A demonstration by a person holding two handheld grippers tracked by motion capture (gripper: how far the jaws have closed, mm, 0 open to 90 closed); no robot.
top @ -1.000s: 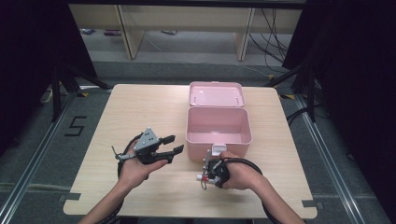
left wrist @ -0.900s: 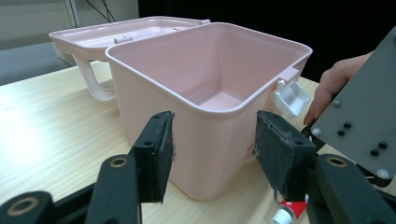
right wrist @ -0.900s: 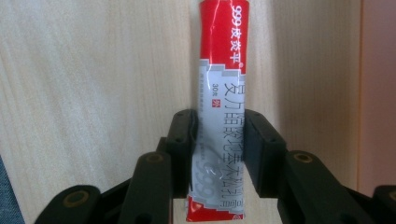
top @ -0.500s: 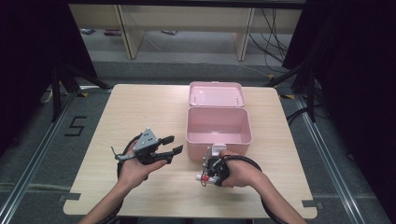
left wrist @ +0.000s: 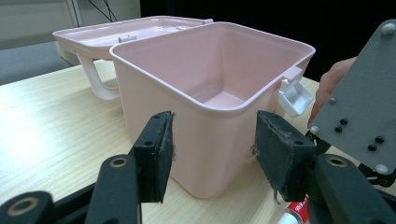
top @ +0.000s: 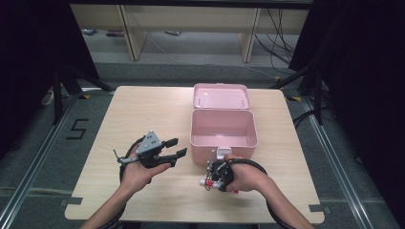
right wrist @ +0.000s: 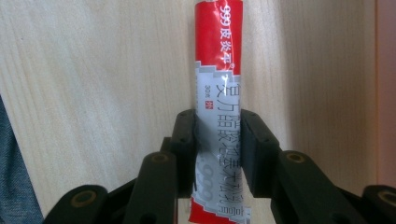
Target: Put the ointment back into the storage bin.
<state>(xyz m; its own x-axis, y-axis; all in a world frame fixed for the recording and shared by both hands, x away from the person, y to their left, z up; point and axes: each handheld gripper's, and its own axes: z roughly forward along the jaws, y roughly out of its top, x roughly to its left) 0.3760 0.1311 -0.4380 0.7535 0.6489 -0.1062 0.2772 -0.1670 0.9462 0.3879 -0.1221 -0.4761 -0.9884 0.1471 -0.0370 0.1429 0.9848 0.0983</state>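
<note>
Where right tongs [right wrist: 218, 144] clamp: red/white/grey tube [right wrist: 218, 93], printed txt.

Ahead of the left gripper [top: 175, 147] stood the open pink box [top: 223, 128], its near corner just beyond the spread jaws and blocking any straight push forward; above the rim the box cavity lay free. The white latch [left wrist: 295, 96] jutted from the wall to the jaws' right, near the right gripper [top: 216, 175]. The raised lid [top: 220, 96] walled off the far side. Left of the left gripper, bare table [top: 124, 114] gave open passage.
</note>
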